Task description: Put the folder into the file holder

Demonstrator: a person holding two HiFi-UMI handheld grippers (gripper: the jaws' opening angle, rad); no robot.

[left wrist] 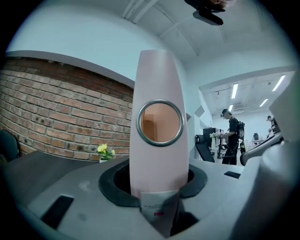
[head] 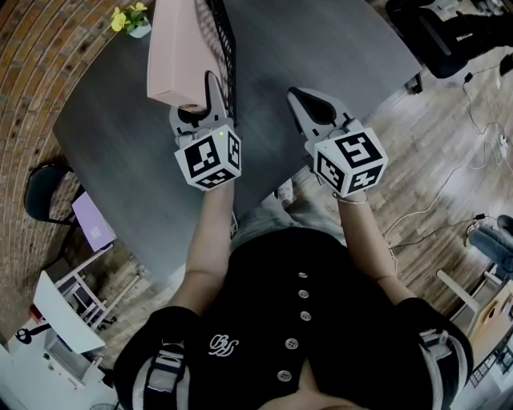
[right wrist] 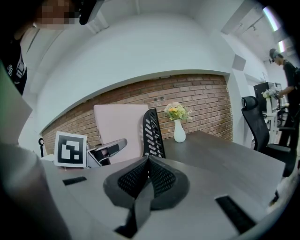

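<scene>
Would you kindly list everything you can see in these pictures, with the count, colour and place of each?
folder: one, pale pink, upright over the table's far side, just left of the file holder
file holder: one, black mesh, on the table
vase of flowers: one, white vase with yellow flowers, table's far left edge
table: one, dark grey
brick wall: one, red-brown, behind the table
office chair: at least one, black, right of the table
person: one clearly seen, dark clothes, far across the room
left hand-held gripper: one, grey, shut on the folder
right hand-held gripper: one, grey, jaws together, empty, over the table
</scene>
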